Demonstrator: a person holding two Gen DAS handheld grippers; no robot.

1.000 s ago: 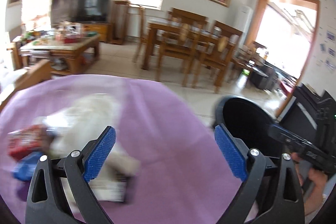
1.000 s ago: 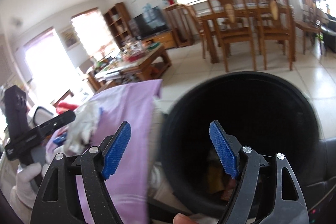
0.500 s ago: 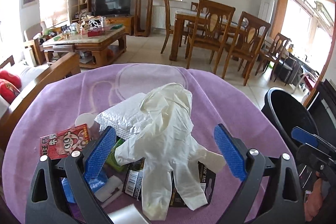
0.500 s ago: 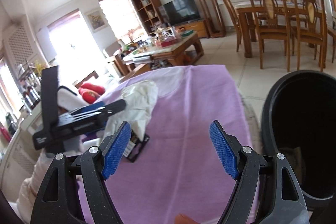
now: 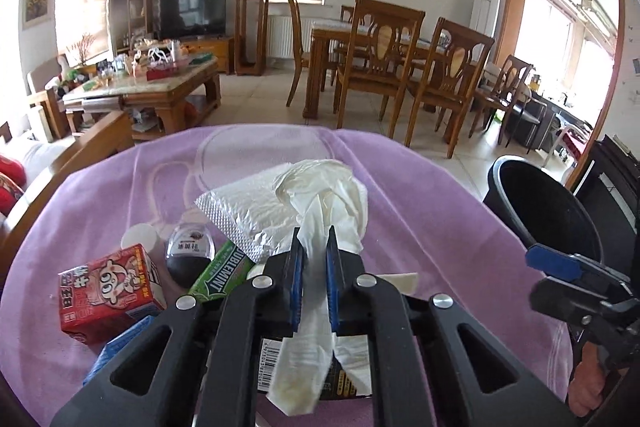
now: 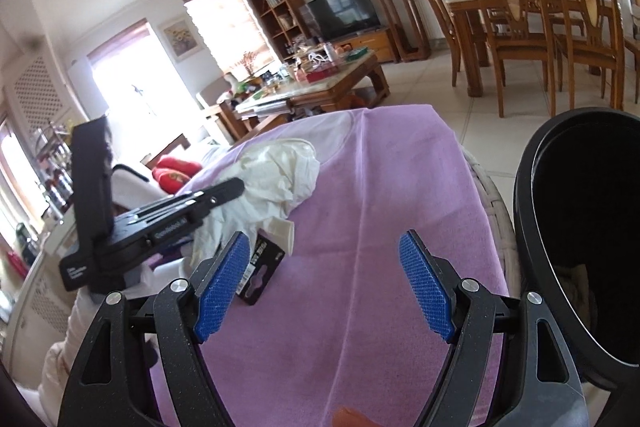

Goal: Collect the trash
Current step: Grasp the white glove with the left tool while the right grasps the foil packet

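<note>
A pile of trash lies on a table with a purple cloth. My left gripper is shut on a white rubber glove, whose fingers hang down between the blue pads. Under and beside it lie a white padded wrapper, a red carton, a green gum pack and a small dark bottle. A black trash bin stands off the table's right edge. My right gripper is open and empty above the cloth, between the glove and the bin.
A black flat package lies on the cloth near my right gripper's left pad. The left gripper's body shows at the left of the right wrist view. Beyond the table are a wooden coffee table and dining chairs.
My left gripper has closed on the white glove, which it only straddled half a second ago. My right gripper has swung left from over the bin to over the purple cloth.
</note>
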